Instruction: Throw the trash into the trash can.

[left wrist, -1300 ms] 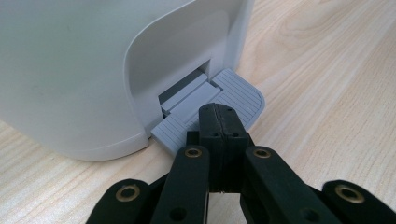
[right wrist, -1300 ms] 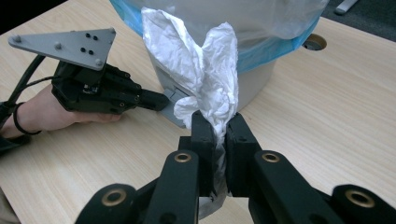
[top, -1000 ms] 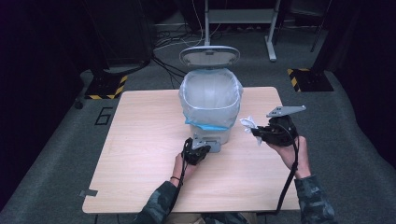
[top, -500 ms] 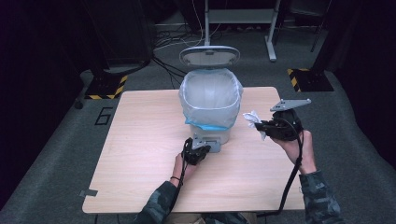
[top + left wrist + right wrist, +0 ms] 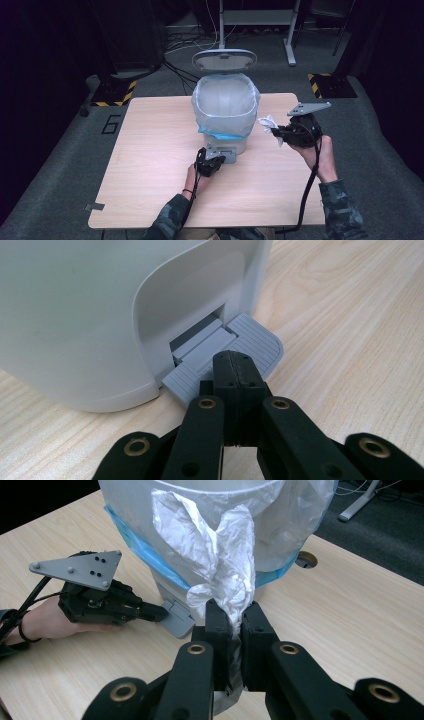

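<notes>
**Visitor:** How far along is the work?

**Onlooker:** A grey pedal bin (image 5: 226,112) stands near the far edge of the desk (image 5: 150,165), about midway along it. Its lid (image 5: 224,59) is up and a clear liner with a blue band is folded over the rim. The left tongs (image 5: 234,371) are pressed together, empty, with their tips bearing down on the foot pedal (image 5: 250,347) at the bin's base, so I'd judge the opening step done. The right tongs (image 5: 231,630) are clamped on a crumpled white tissue (image 5: 220,555), held in the air just beside the bin, on the side facing the desk's right edge, around rim height.

**Visitor:** So what remains?

**Onlooker:** By my reading, the tissue has yet to be carried over the opening and dropped in, and the pedal then let go so the lid falls.

**Visitor:** Anything you can't make out?

**Onlooker:** The inside of the bin is hazy behind the liner; I can't tell whether anything lies in it. The pedal's front is covered by the left tongs from above, and the tissue's lower end is lost between the jaws.
</notes>
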Action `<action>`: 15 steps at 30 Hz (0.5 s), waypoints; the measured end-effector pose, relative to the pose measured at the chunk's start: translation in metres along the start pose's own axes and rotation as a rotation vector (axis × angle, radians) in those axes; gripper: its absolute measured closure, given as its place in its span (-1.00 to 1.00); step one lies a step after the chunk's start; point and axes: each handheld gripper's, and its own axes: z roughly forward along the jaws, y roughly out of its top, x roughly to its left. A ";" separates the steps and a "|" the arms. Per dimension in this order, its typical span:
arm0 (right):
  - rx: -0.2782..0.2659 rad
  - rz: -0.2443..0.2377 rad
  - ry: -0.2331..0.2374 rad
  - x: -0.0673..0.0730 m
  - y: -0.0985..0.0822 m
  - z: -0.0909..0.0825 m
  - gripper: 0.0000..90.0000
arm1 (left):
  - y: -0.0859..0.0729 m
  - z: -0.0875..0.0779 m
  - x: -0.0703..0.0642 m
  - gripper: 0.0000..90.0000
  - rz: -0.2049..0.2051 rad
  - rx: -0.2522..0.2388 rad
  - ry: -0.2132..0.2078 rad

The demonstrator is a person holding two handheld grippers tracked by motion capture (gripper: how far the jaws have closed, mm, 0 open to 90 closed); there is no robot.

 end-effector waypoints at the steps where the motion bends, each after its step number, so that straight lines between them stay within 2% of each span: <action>1: -0.001 0.001 0.002 0.000 0.000 0.000 0.89 | 0.000 0.000 0.000 1.00 0.001 0.000 0.000; 4: -0.010 0.015 0.013 -0.001 0.001 0.000 0.90 | 0.000 0.000 0.000 1.00 0.000 0.000 -0.001; 5: -0.039 0.050 0.056 -0.004 0.003 -0.005 0.90 | 0.000 0.000 -0.001 1.00 -0.009 0.000 -0.004; 7: -0.053 0.037 0.032 -0.003 0.010 -0.013 0.90 | 0.000 0.000 -0.001 1.00 -0.009 -0.006 0.001; 9: -0.058 0.032 0.039 -0.003 0.014 -0.016 0.90 | 0.000 0.000 -0.001 1.00 -0.009 -0.006 0.001; 10: -0.057 0.011 0.031 -0.001 0.024 -0.020 0.90 | 0.000 0.000 -0.001 1.00 -0.008 -0.006 0.002; 15: -0.056 -0.012 0.026 0.001 0.035 -0.023 0.90 | 0.000 0.000 -0.001 1.00 -0.008 -0.006 0.003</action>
